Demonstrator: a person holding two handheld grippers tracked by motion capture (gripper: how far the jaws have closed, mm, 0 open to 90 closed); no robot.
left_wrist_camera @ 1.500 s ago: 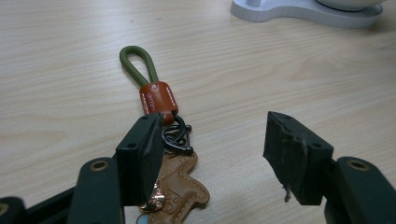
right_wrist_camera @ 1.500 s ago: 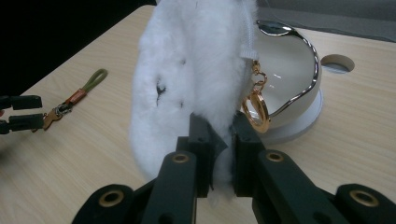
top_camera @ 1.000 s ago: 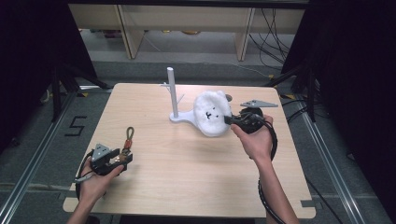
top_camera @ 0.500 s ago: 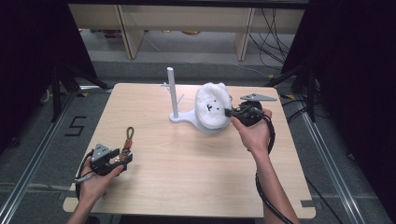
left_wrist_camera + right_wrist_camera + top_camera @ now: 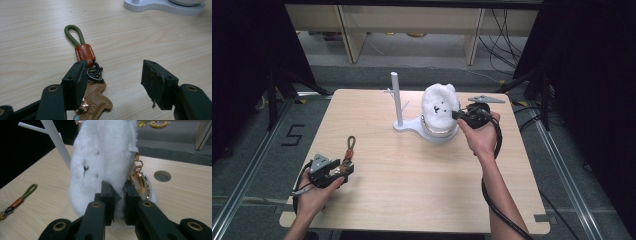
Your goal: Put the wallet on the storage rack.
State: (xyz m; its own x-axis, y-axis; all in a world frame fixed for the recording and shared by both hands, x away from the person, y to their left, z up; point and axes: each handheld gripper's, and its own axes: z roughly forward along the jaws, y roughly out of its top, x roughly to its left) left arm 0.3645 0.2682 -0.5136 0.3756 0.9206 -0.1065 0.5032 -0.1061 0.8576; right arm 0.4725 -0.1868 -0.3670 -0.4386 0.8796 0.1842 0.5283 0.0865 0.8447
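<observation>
right gripper (image 5: 117, 195) clamped on white fluffy pouch (image 5: 102, 162), held upright over white stand (image 5: 412, 125) at table (image 5: 422, 190) far side | left gripper (image 5: 115, 82) jaws spread, keychain (image 5: 86, 65) lying flat beside left jaw

Light wood table (image 5: 422, 195) with a round hole (image 5: 162, 176) near one edge. Taped "5" (image 5: 293, 135) on grey floor left of table. Pale wood shelving (image 5: 412, 20) behind table, cables (image 5: 507, 30) trailing beside it. Yellow rings (image 5: 160, 123) on floor, far back.
</observation>
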